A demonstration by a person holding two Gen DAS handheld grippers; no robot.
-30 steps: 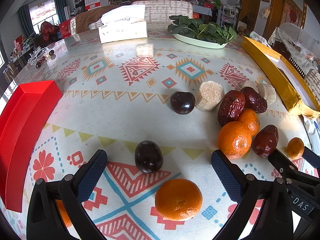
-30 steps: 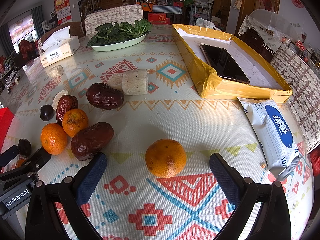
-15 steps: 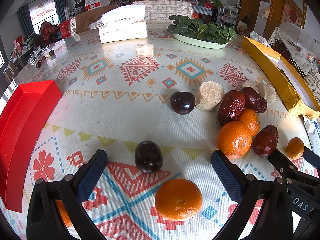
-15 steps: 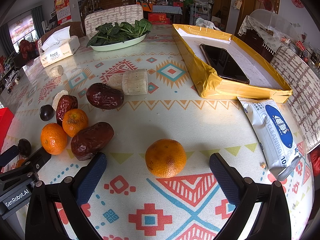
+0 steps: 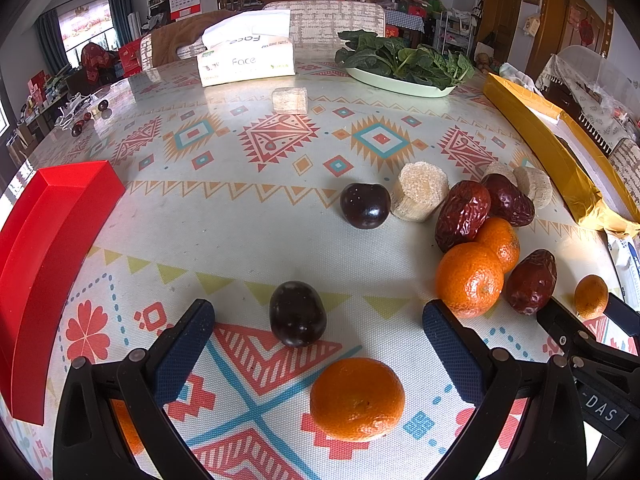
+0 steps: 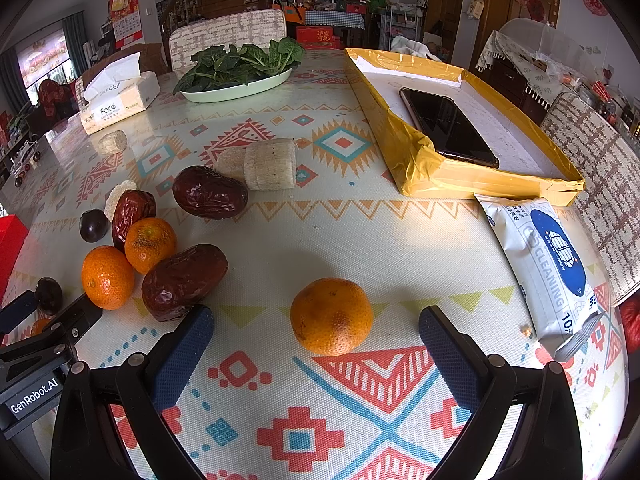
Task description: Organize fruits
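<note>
Left gripper [image 5: 318,320], jaws wide apart and holding nothing, frames a dark plum [image 5: 297,313] with a tangerine [image 5: 357,398] nearer the camera; right gripper [image 6: 316,328], equally wide and empty, frames a lone orange [image 6: 331,315]. Left of that orange lie dates [image 6: 184,280] touching two small oranges [image 6: 107,277]; a red tray [image 5: 44,248] sits at the far left edge of the table [image 5: 240,216]

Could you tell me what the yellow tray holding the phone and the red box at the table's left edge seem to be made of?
Yellow tray: probably cardboard wrapped in glossy yellow tape; the skin is wrinkled and shiny, with a pale matte lining inside. Red box: likely smooth plastic or coated card; it shows flat, even colour and crisp edges.
</note>
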